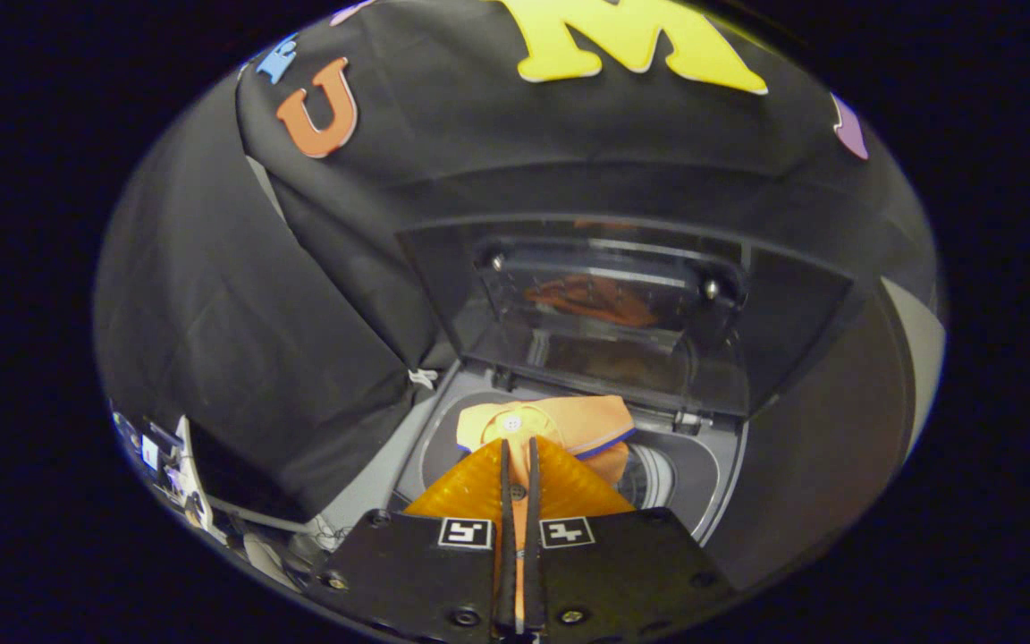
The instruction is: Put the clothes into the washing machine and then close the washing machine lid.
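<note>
over the open washing machine (712,483), hand-held gripper (519,447) is clamped on orange shirt (569,420).

My gripper (519,447) has two translucent amber ribbed fingers (470,487) edged with black strips, on black mounting plates carrying silver screws and two square black-and-white markers (465,533)

Washing machine (712,465) sits below and ahead of the gripper (519,456), its round opening facing up. Lid (622,304) stands raised behind the opening, tilted back toward the booth wall. Shirt (560,425) hangs over the opening, pinched between the 2 fingers, which stand nearly closed together on it. Shelf with small items (166,456) lies off to the left.
</note>
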`<action>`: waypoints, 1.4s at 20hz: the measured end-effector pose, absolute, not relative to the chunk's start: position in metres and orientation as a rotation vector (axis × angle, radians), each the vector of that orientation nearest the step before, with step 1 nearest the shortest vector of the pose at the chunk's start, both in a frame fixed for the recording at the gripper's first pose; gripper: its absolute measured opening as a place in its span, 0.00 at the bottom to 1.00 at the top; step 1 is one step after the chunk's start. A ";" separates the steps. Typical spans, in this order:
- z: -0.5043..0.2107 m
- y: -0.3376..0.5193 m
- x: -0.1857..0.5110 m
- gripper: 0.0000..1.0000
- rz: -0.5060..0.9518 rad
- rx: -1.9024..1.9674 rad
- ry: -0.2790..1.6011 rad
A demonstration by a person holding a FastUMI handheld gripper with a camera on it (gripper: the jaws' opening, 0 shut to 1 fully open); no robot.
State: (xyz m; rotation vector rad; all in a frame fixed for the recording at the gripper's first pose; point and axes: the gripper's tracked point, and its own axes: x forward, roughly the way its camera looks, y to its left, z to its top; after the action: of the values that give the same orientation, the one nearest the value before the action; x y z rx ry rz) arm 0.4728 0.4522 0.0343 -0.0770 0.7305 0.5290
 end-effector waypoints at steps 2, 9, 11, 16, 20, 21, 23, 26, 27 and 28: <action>0.013 0.450 0.481 0.07 0.488 -0.074 0.783; -0.011 0.447 0.494 0.07 0.403 -0.060 0.866; -0.011 0.445 0.496 0.09 0.395 -0.062 0.862; -0.007 0.442 0.502 0.35 0.402 -0.123 0.812; 0.000 0.440 0.488 0.97 0.397 -0.104 0.809; 0.000 0.441 0.486 0.96 0.393 -0.092 0.811; -0.001 0.438 0.484 0.97 0.383 -0.076 0.816; 0.001 0.433 0.486 0.97 0.361 -0.066 0.808; 0.002 0.432 0.485 0.97 0.358 -0.065 0.805; 0.004 0.431 0.485 0.97 0.356 -0.063 0.797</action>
State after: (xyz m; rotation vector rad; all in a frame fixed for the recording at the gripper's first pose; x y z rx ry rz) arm 0.4849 0.4309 0.0036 -0.0627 0.7969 0.3565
